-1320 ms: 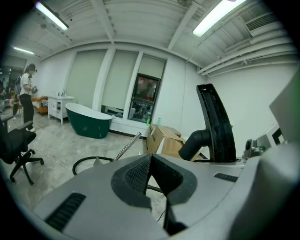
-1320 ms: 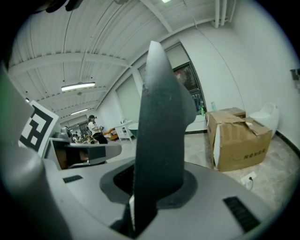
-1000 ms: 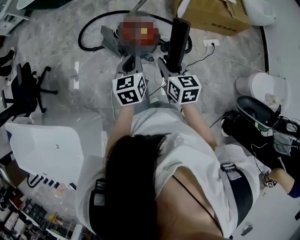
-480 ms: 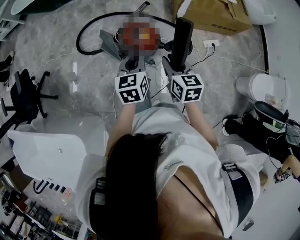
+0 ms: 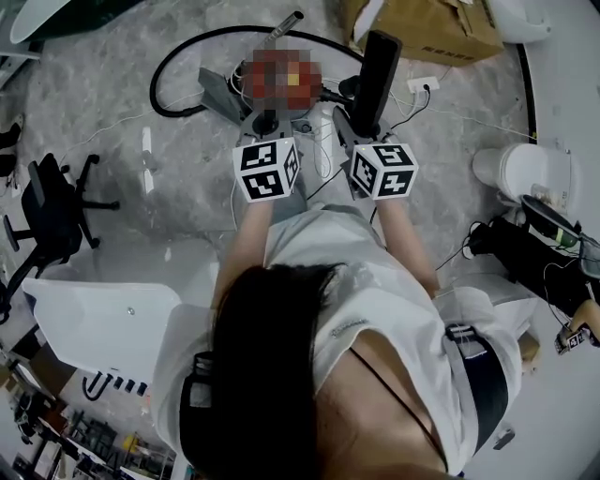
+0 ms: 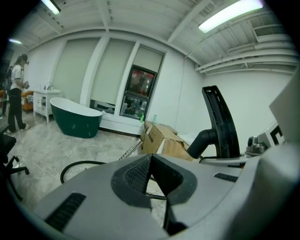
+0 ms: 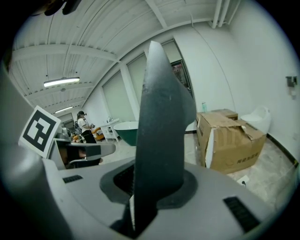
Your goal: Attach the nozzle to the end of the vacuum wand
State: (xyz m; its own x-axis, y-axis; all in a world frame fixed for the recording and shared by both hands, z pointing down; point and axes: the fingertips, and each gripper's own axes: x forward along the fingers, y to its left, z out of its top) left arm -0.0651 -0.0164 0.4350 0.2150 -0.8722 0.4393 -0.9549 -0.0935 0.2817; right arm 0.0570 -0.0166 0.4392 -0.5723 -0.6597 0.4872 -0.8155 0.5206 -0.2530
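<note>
A black vacuum nozzle [image 5: 374, 77] stands upright in my right gripper [image 5: 361, 127], which is shut on its lower end. In the right gripper view the nozzle [image 7: 160, 140] rises between the pads and fills the middle. My left gripper [image 5: 266, 124] is shut with nothing in it, its pads [image 6: 140, 176] pressed together. The red vacuum body [image 5: 281, 75] lies on the floor just beyond both grippers, partly blurred. A black hose [image 5: 183, 52] loops to its left. The metal wand end [image 5: 286, 22] points up and away behind it; in the left gripper view the wand [image 6: 131, 151] lies low on the floor.
A cardboard box [image 5: 427, 28] sits beyond the nozzle at the right. A wall socket and white cable [image 5: 419, 87] lie near it. A black office chair [image 5: 56, 202] and a white table [image 5: 94, 319] are at the left, a white bin [image 5: 520, 173] at the right. A green bathtub [image 6: 75, 119] stands far off.
Both grippers have moved forward toward the vacuum body, the right one carrying the nozzle. The jaws look the same.
</note>
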